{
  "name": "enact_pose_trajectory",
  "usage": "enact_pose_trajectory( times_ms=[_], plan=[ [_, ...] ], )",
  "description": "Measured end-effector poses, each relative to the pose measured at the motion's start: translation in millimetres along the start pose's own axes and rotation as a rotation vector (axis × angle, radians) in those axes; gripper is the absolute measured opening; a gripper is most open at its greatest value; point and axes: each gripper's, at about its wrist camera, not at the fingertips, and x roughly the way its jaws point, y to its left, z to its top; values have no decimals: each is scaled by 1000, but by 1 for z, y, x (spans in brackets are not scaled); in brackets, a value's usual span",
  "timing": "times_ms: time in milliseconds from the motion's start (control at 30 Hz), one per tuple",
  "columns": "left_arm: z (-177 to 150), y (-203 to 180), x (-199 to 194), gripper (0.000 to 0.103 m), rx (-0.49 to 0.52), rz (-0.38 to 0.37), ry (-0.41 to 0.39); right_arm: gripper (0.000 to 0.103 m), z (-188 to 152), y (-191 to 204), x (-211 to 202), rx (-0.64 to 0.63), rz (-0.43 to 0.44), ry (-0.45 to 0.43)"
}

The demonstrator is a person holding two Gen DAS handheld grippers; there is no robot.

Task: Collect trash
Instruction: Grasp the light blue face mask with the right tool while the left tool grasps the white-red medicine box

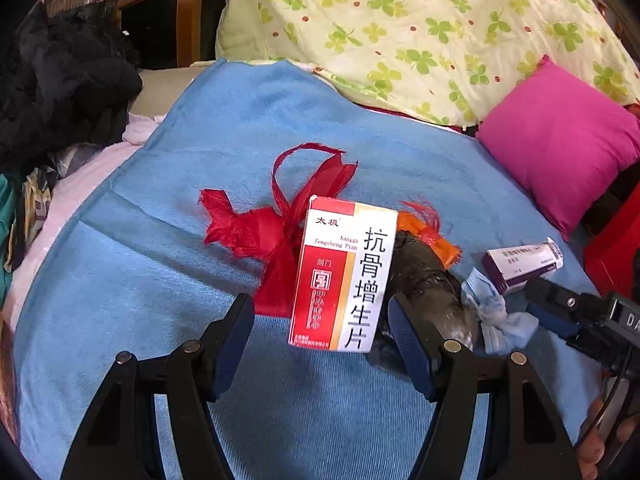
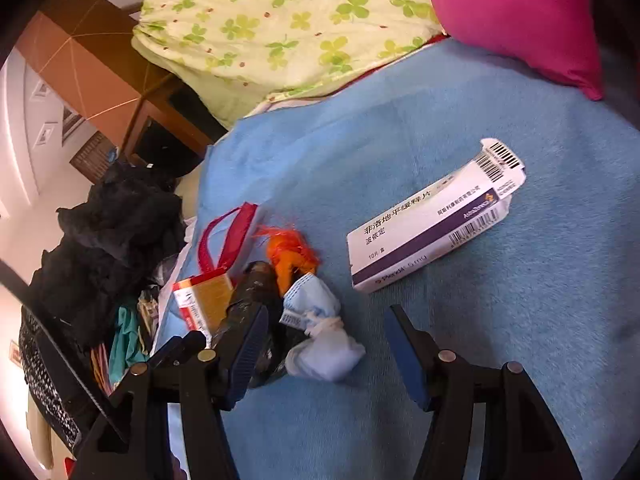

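A red-and-white medicine box [image 1: 340, 276] stands upright on the blue blanket [image 1: 160, 240], leaning on a black shiny bundle [image 1: 432, 292]. My left gripper [image 1: 320, 316] is open, its pads either side of the box's lower end without touching it. Behind the box lie a torn red plastic bag [image 1: 272, 228] and an orange scrap [image 1: 436, 236]. A crumpled blue face mask [image 2: 320, 336] lies between the open fingers of my right gripper [image 2: 328, 320], with gaps on both sides. A purple-and-white medicine box [image 2: 432, 232] lies farther ahead on the right. The right gripper [image 1: 536, 300] also shows in the left wrist view.
A clover-print quilt [image 1: 420, 28] and a pink pillow [image 1: 560, 140] lie at the back of the bed. A heap of black clothes [image 1: 60, 80] sits on the left edge, a wooden cabinet [image 1: 160, 12] behind it. Something red [image 1: 612, 240] is at the far right.
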Motion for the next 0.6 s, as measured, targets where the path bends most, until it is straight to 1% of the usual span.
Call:
enact_pose_trajectory(
  times_ms=[67, 100, 200, 233, 267, 300, 333, 367, 400, 433, 600],
  plan=[
    [1, -2, 4, 70, 1, -5, 8, 65, -1, 0, 11, 12, 9, 33],
    [1, -3, 6, 70, 5, -5, 14, 64, -3, 1, 17, 11, 0, 49],
    [1, -5, 11, 70, 9, -11, 32, 63, -5, 9, 22, -20, -35, 46],
    [0, -4, 13, 70, 3, -14, 38, 53, -5, 10, 23, -25, -36, 50],
    [0, -3, 15, 70, -2, -17, 43, 37, -6, 12, 25, -30, -40, 67],
    [0, -2, 16, 69, -7, -22, 48, 35, -8, 12, 28, -37, -48, 97],
    [0, -2, 16, 67, -11, -30, 48, 33, -11, 14, 30, -49, -59, 102],
    [0, -2, 17, 58, -13, -39, 50, 30, -14, 18, 28, -83, -81, 89],
    [1, -2, 17, 52, -13, -45, 56, 30, -16, 21, 27, -104, -92, 88],
    [1, -2, 18, 52, -15, -46, 61, 28, -17, 25, 25, -123, -97, 86],
    [2, 1, 7, 51, -24, -66, 36, 27, -17, 31, 0, -137, -85, 42]
  ],
)
